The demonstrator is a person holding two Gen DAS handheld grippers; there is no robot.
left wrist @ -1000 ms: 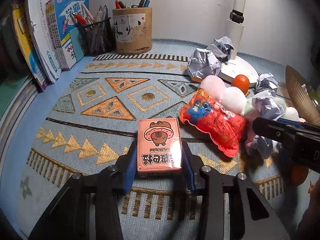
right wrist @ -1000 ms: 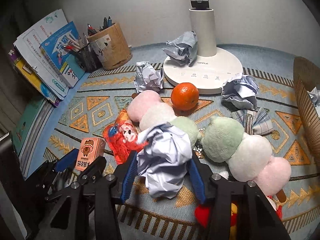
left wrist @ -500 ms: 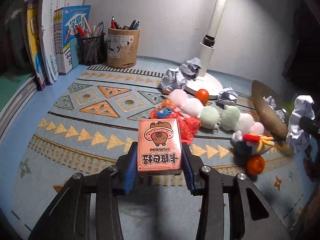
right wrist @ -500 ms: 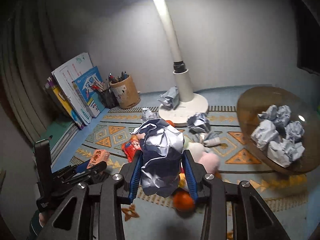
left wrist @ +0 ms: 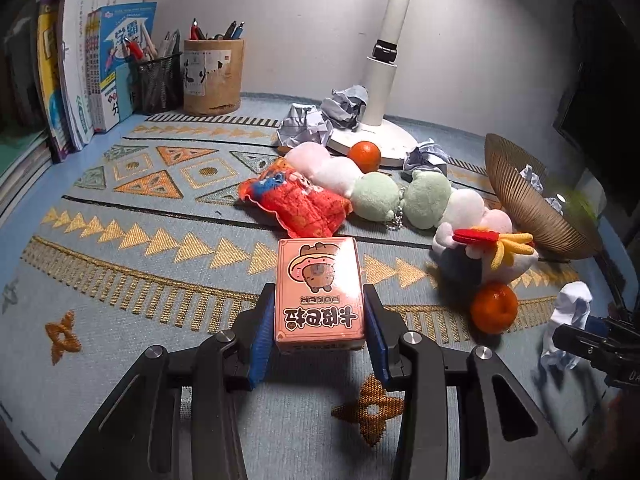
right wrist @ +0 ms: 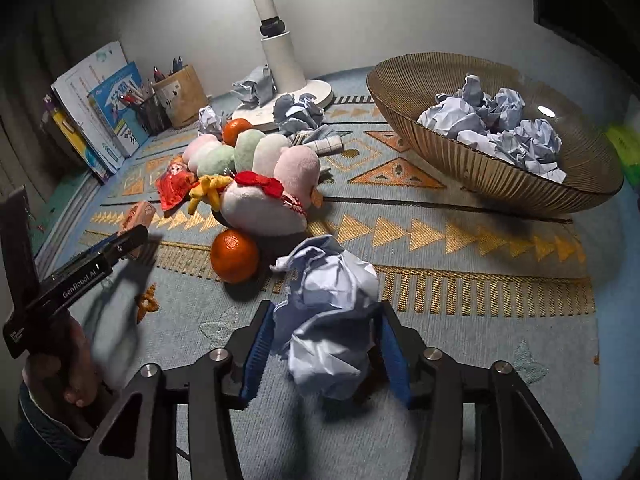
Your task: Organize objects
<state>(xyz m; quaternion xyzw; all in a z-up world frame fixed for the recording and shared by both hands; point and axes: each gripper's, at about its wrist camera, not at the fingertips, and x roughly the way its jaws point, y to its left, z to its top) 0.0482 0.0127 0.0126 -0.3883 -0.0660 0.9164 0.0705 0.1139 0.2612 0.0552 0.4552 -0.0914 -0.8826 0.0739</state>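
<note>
My left gripper (left wrist: 318, 328) is shut on a pink card box (left wrist: 319, 290) with a cartoon animal, held above the patterned mat. It also shows at the left of the right wrist view (right wrist: 138, 218). My right gripper (right wrist: 326, 354) is shut on a crumpled white paper ball (right wrist: 330, 320), held over the mat in front of the brown ribbed bowl (right wrist: 500, 176). The bowl holds several crumpled paper balls (right wrist: 496, 124). The held ball also shows at the right of the left wrist view (left wrist: 568, 328).
Plush toys (left wrist: 380, 192), a red pouch (left wrist: 294, 200), two oranges (left wrist: 493, 307) (left wrist: 364, 156) and loose paper balls (left wrist: 308, 126) lie mid-mat by the white lamp base (left wrist: 370, 140). Pen holders (left wrist: 212, 76) and books (left wrist: 84, 80) stand at the back left.
Both grippers have pulled back and swung. The right one, with the paper ball, has come lower and now faces the bowl more closely. The left still holds the card box.
</note>
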